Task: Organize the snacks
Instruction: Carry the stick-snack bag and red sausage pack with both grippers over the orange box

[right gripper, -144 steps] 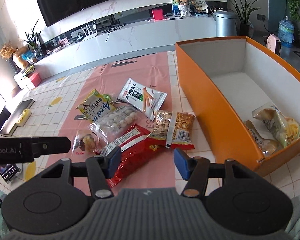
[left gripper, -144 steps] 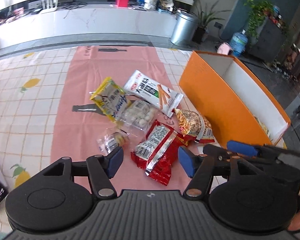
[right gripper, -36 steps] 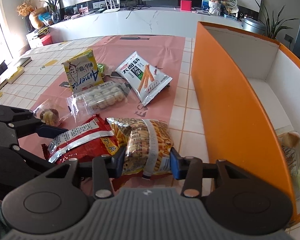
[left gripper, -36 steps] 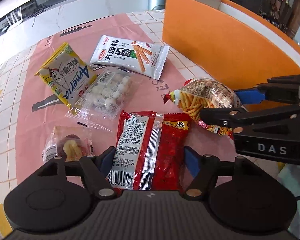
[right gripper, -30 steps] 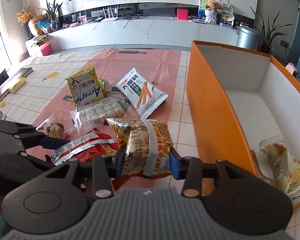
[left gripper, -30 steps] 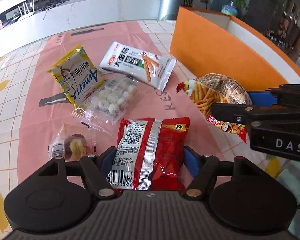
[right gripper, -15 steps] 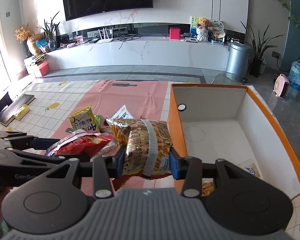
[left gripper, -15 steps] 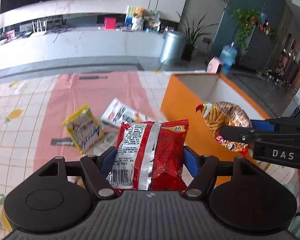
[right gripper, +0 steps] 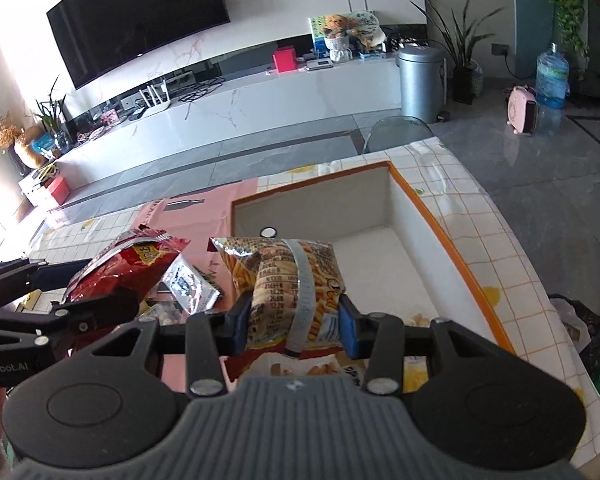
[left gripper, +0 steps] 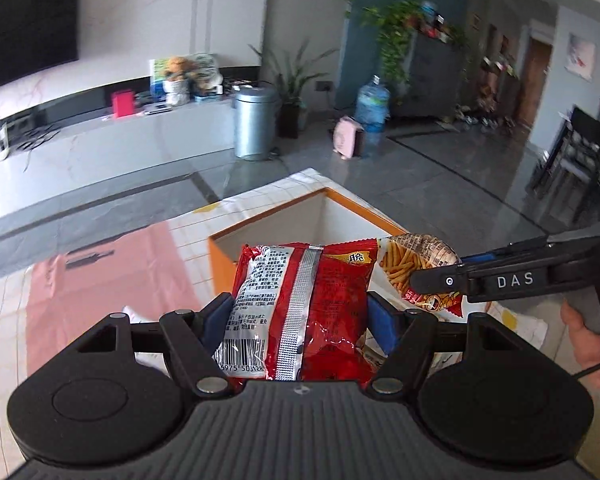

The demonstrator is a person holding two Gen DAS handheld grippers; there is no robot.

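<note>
We see one orange box (right gripper: 456, 240) on the tiled tablecloth (right gripper: 496, 216). We count two lifted snack bags: our left gripper (left gripper: 300, 314) pinches one red packet (left gripper: 300, 292), our right gripper (right gripper: 294, 318) squeezes one fries bag (right gripper: 296, 280), held above the box's near end. One white packet (right gripper: 188, 286) lies below.

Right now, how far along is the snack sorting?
Midway. Done: at least one packet already lies in the orange box, partly hidden behind the right gripper. In hand: the left gripper holds the red snack bag and the right holds the fries-print bag, both lifted near the box. Left: a white packet and others on the pink mat.
</note>
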